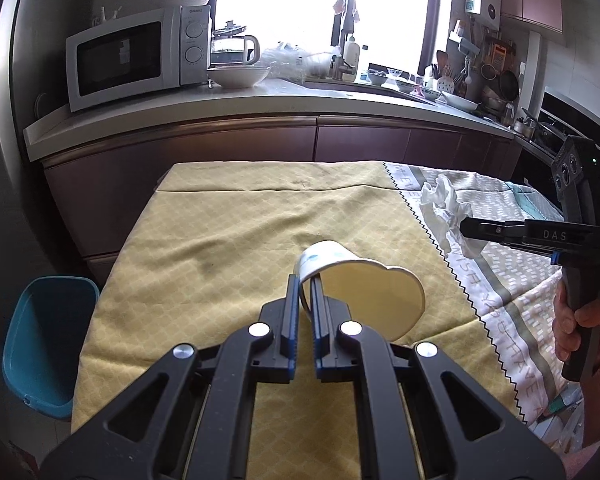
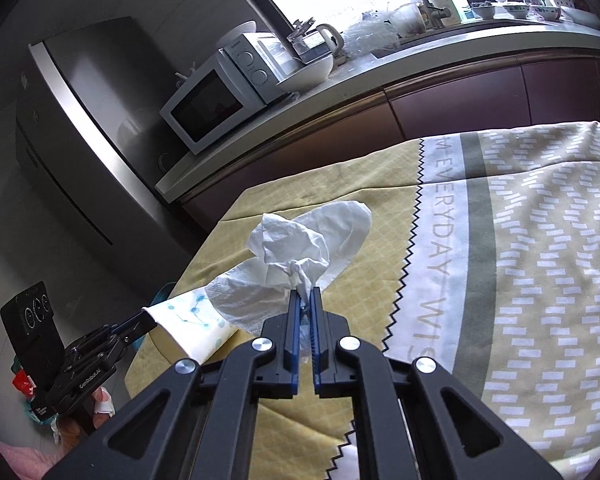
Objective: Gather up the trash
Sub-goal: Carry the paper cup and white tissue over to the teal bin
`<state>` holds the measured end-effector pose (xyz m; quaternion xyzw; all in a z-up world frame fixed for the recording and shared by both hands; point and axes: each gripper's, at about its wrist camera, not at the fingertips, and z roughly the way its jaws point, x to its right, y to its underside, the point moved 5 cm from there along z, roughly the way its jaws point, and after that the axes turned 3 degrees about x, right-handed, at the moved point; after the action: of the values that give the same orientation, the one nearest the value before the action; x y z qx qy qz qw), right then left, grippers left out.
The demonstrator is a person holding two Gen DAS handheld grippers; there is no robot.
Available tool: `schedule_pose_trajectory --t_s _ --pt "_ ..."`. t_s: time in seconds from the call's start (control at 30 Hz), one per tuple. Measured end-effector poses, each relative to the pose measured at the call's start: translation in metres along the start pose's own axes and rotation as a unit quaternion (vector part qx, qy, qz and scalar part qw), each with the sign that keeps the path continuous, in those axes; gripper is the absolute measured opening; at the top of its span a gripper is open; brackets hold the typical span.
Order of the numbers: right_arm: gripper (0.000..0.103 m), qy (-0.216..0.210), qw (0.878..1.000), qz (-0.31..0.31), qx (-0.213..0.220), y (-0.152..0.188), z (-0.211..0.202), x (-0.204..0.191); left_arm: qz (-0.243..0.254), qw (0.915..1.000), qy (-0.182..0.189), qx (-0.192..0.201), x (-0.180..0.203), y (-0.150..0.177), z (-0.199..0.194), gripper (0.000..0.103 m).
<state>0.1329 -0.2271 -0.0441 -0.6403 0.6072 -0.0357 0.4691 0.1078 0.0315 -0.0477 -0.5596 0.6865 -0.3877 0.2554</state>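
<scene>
Left wrist view: left gripper pinched narrow on the rim of a paper cup, mid-frame, over the yellow tablecloth. Right gripper comes in from frame right w/ a crumpled tissue clamped in its tips. Right wrist view shows the same: jaws nearly shut on the tissue, center frame. Blue bin sits lower left, beside the table.

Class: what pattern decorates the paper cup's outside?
Paper cup: white with blue dotted sprigs, clearest in the right wrist view.
</scene>
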Motion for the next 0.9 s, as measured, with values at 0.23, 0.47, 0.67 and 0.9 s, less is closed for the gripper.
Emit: schedule_pose_trajectory --t_s 0.23,0.47,0.67,0.9 --pt "0.004 -0.015 1.0 -0.011 -0.005 0.008 0.002 -0.022 -0.006 0.9999 -0.01 0.009 -0.014 0.001 -0.013 0.006" --pt "0.004 -0.026 0.999 -0.024 -0.013 0.015 0.008 -0.038 -0.013 0.9996 -0.021 0.015 -0.025 0.003 -0.023 0.006" --pt "0.004 -0.039 0.998 -0.037 -0.016 0.019 0.014 -0.054 -0.019 0.9993 -0.028 0.019 -0.034 0.003 -0.031 0.006" --pt "0.004 -0.052 0.997 -0.048 -0.023 0.022 0.02 -0.069 -0.028 0.9985 -0.041 0.024 -0.047 0.004 -0.042 0.006"
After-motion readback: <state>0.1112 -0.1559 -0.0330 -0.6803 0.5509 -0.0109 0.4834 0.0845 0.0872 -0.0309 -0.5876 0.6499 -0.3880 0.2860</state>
